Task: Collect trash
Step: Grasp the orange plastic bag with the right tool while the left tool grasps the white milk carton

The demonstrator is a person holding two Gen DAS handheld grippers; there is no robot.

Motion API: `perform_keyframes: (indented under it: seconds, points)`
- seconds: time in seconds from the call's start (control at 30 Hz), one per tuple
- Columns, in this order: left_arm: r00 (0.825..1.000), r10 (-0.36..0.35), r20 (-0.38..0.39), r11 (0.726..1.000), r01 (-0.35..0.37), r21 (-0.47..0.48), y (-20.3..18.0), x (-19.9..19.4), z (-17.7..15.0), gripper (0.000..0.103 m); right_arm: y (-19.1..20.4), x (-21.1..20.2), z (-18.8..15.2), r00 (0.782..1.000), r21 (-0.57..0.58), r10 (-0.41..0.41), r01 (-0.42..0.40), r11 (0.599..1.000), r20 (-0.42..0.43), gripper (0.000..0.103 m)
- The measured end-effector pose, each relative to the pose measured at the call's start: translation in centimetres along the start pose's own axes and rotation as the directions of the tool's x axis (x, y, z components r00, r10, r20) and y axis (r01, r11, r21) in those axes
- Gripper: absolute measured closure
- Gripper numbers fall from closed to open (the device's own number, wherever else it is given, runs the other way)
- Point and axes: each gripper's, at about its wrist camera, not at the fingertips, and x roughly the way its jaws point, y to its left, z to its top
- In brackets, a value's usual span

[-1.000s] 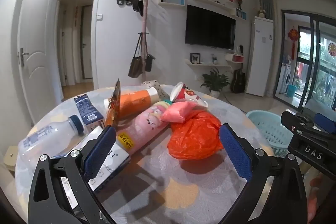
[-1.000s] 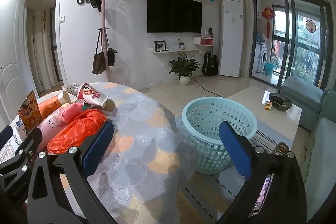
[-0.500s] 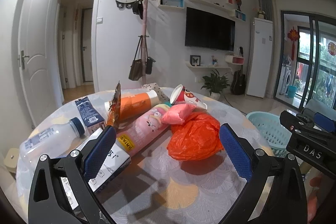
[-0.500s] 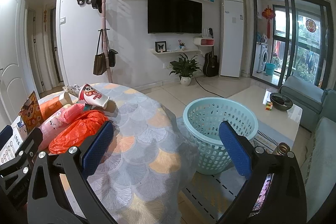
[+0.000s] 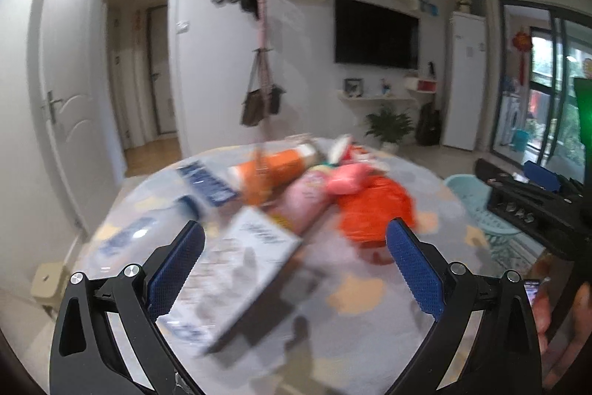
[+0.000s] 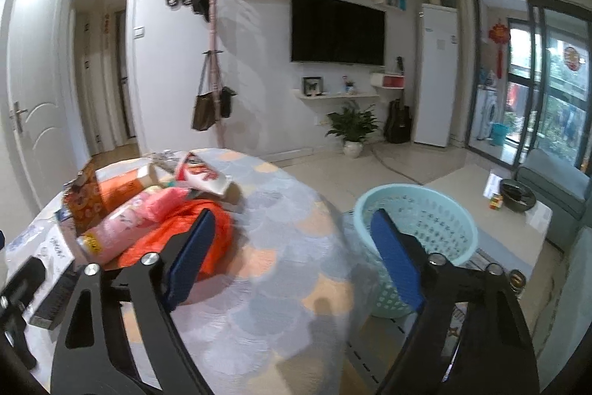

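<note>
Here both jaws gape wide above crinkled orange plastic bag point(image 6: 174, 232), round perforated basket point(image 6: 436, 221).

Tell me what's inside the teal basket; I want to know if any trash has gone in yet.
The teal basket shows only bare perforated wall inside; the right gripper's finger covers its near left part.

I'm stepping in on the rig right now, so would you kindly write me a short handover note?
Left gripper: open, empty, above the near edge of the round patterned table.
Right gripper: open, empty, between the pile and the basket.
Trash, all on the table: crumpled orange plastic bag, pink tube, orange carton, red-and-white paper cup, clear plastic bottle, flat white box.
Light blue plastic basket stands on the floor beside the table; it looks empty.
Done: nothing collected.
Left: everything.
</note>
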Motion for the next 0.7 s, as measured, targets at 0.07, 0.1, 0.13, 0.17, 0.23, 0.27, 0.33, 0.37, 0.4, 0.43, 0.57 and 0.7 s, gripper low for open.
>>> perform_keyframes:
  seconds: [0.07,0.1,0.13,0.17,0.23,0.27,0.33,0.37,0.4,0.43,0.57,0.7]
  points:
    - [0.999,-0.007,-0.050,0.999,0.005,-0.034,2.4,0.3,0.2,0.008,0.8,0.4,0.4,0.998,-0.003,0.061,-0.061,0.998,-0.019,0.032]
    - [0.998,-0.005,-0.069,0.999,0.002,-0.045,3.3,0.4,0.2,0.008,1.1,0.7,0.6,0.995,0.003,0.093,-0.093,0.996,-0.033,0.032]
    - [0.996,-0.011,-0.092,0.998,0.006,-0.055,4.3,0.8,0.1,0.008,1.5,1.2,0.8,0.991,0.011,0.121,-0.121,0.993,-0.053,0.032]
    - [0.991,-0.026,-0.130,0.998,0.019,-0.055,5.1,1.3,-0.1,0.008,1.9,1.7,0.9,0.987,0.012,0.142,-0.142,0.990,-0.072,0.032]
    - [0.981,-0.034,-0.190,0.998,0.023,-0.056,6.0,2.5,-0.4,0.008,3.1,2.9,1.0,0.976,0.005,0.184,-0.184,0.983,-0.116,0.032]
    - [0.977,-0.031,-0.212,0.999,0.023,-0.040,6.4,2.9,-0.7,0.008,3.6,3.4,0.9,0.972,0.000,0.196,-0.197,0.980,-0.131,0.032]
    - [0.964,-0.055,-0.259,0.998,0.045,-0.045,6.8,3.9,-1.3,0.008,4.9,4.6,0.9,0.962,-0.016,0.217,-0.223,0.975,-0.168,0.031]
    - [0.959,-0.064,-0.275,0.998,0.055,-0.041,6.8,4.4,-1.6,0.008,5.4,5.1,0.9,0.958,-0.021,0.223,-0.231,0.973,-0.181,0.031]
    - [0.956,-0.071,-0.285,0.997,0.061,-0.045,6.9,4.8,-1.8,0.008,5.9,5.7,0.8,0.953,-0.022,0.228,-0.237,0.971,-0.199,0.031]
    - [0.952,-0.071,-0.297,0.997,0.062,-0.038,6.7,5.1,-2.0,0.008,6.2,6.3,0.7,0.948,-0.020,0.234,-0.244,0.970,-0.218,0.030]
    - [0.939,-0.047,-0.341,0.999,0.051,0.006,6.1,6.3,-2.4,0.010,7.5,8.1,0.0,0.934,-0.024,0.238,-0.253,0.967,-0.266,0.027]
    - [0.925,-0.036,-0.378,0.999,0.049,0.024,5.7,7.3,-2.7,0.015,7.8,10.3,-0.8,0.916,0.000,0.222,-0.236,0.972,-0.334,0.026]
